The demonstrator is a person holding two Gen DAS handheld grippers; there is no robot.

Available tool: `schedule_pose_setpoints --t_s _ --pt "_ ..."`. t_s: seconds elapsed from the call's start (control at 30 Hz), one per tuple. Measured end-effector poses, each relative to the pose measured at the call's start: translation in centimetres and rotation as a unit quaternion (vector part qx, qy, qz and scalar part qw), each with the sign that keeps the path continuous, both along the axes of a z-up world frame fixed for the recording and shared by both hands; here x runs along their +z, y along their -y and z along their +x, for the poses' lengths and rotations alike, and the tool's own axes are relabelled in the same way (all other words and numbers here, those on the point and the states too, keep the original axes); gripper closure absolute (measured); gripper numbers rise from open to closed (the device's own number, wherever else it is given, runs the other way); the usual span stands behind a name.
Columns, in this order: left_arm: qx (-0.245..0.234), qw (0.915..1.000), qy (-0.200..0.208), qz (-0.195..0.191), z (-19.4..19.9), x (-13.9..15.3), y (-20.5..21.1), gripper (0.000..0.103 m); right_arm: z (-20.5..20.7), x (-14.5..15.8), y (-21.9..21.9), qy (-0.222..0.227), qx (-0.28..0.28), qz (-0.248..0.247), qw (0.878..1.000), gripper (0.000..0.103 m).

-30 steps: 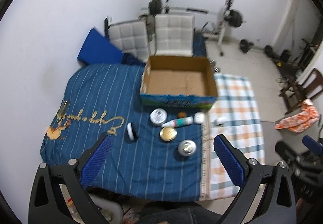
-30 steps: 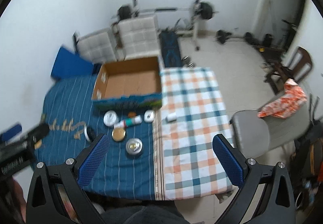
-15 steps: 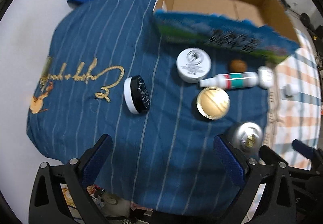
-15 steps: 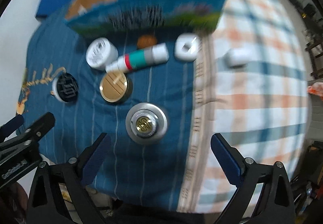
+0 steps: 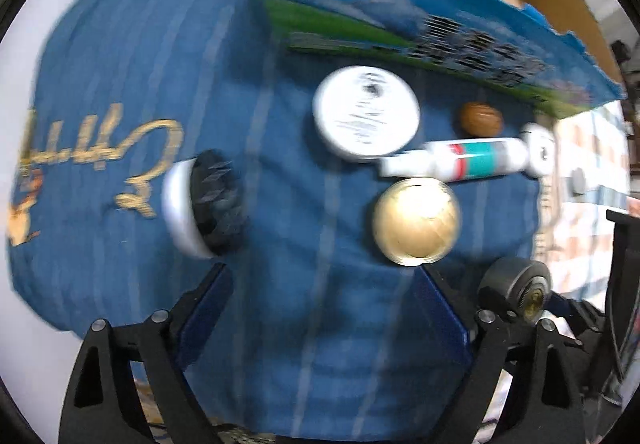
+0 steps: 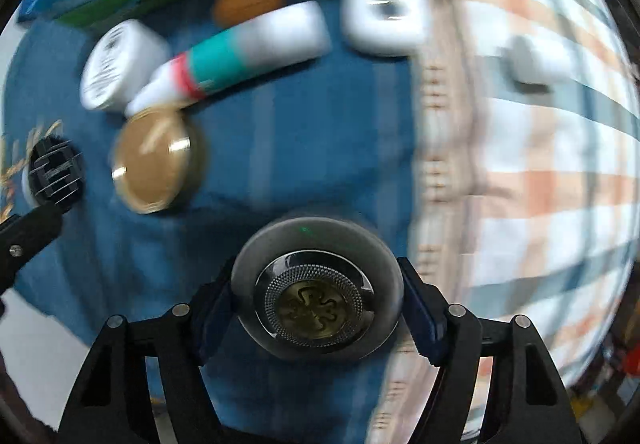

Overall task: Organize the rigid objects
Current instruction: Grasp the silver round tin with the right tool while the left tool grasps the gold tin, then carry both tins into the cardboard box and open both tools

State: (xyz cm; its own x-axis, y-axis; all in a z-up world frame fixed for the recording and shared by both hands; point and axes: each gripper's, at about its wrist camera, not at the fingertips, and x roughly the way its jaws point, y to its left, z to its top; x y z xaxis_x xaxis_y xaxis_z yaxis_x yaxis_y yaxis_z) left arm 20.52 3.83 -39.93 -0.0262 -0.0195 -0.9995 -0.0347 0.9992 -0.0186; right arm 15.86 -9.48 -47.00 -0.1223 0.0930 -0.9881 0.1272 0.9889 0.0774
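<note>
My right gripper (image 6: 316, 308) has its jaws around a round silver jar with a gold emblem lid (image 6: 316, 296); the pads touch both sides, and the jar also shows in the left wrist view (image 5: 516, 294). My left gripper (image 5: 320, 308) is open and empty, low over the blue striped cloth (image 5: 280, 324), between a black-and-white jar on its side (image 5: 204, 200) and a gold-lidded jar (image 5: 416, 222). A white tub (image 5: 366, 110), a white-teal tube (image 5: 460, 160), a brown ball (image 5: 480, 118) and a white square case (image 6: 384, 14) lie before the open cardboard box (image 5: 400, 24).
A small white object (image 6: 536, 60) lies on the checked cloth (image 6: 540, 184) at the right. The box's printed front wall stands just behind the row of items. The cloth's front edge drops off close below both grippers.
Both grippers dropped lower and closer to the items. My right gripper came down around the silver jar and closed its jaws onto it. Both views are motion-blurred.
</note>
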Motion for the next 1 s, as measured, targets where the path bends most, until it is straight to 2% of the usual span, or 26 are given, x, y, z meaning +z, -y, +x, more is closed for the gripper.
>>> schedule_pose_setpoints --t_s 0.1,0.3,0.47,0.5,0.77,0.9,1.0 --pt "-0.007 0.999 -0.036 -0.027 1.2 -1.7 2.1 0.011 -0.1 -0.3 2.6 -0.008 -0.032 -0.007 0.999 0.027" --pt "-0.019 0.9967 -0.078 -0.004 2.9 -5.2 4.9 0.013 1.0 -1.1 3.7 -0.018 -0.033 0.003 0.999 0.027" --pt "-0.012 0.995 -0.1 0.002 3.0 -6.8 6.3 0.038 2.3 -1.7 3.0 -0.032 -0.012 0.013 0.999 0.027" --pt "-0.011 0.9947 -0.102 0.006 3.0 -7.2 6.4 0.038 2.8 -2.1 2.7 -0.034 -0.012 0.015 0.999 0.028" --pt "0.015 0.9967 -0.08 0.009 3.0 -6.2 6.1 0.04 3.3 -5.5 0.6 -0.049 0.004 0.016 0.999 0.028" --pt "0.017 0.997 -0.075 0.007 1.9 -5.6 5.8 0.04 2.5 -5.6 0.2 -0.07 -0.015 0.028 0.997 0.028" --pt "0.015 0.9974 -0.069 0.01 1.6 -6.5 5.0 0.041 2.4 -6.1 0.1 -0.071 -0.024 0.028 0.997 0.027"
